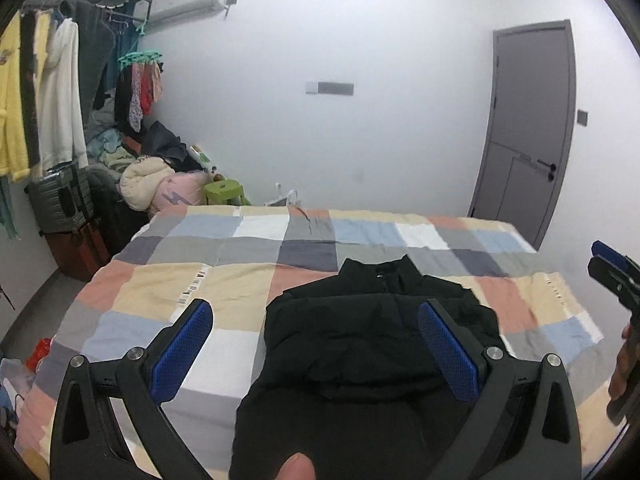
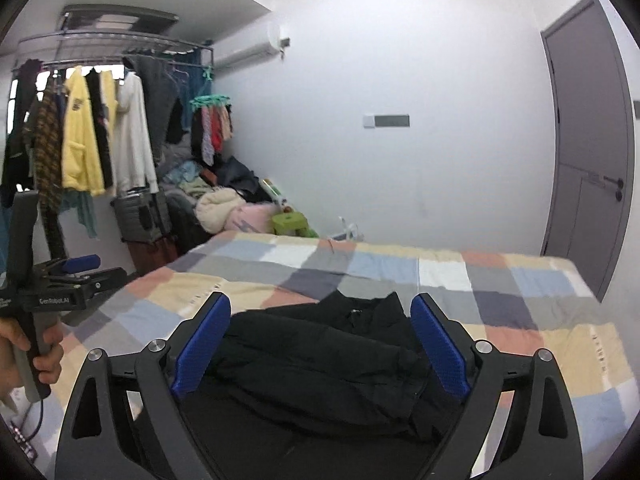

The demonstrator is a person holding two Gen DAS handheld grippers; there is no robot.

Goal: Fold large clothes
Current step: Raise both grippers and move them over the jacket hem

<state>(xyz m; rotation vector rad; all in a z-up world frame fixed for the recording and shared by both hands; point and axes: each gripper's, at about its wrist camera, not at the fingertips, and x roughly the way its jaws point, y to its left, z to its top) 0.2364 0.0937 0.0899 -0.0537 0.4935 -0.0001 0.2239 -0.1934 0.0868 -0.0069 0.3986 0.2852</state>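
Black jacket (image 1: 360,344) flat on checked bed (image 1: 168,280), below and ahead of left gripper (image 1: 316,344) and right gripper (image 2: 320,344); both spread wide, gripping nothing.

Left wrist view: looks forward along the left gripper (image 1: 316,344), angled slightly down over the bed (image 1: 192,280), facing the far wall and door (image 1: 528,128).
Right wrist view: looks forward along the right gripper (image 2: 320,340), same heading, held a little lower.
Nearness: both sit close above the jacket (image 1: 360,340), which fills the space between the fingers.
Shared: bed (image 2: 520,280), jacket (image 2: 320,360), clothes rack (image 2: 100,120), door (image 2: 588,140).
Cross-sight: right gripper (image 1: 612,276) shows at the left view's right edge; left gripper (image 2: 86,270) at the right view's left edge.
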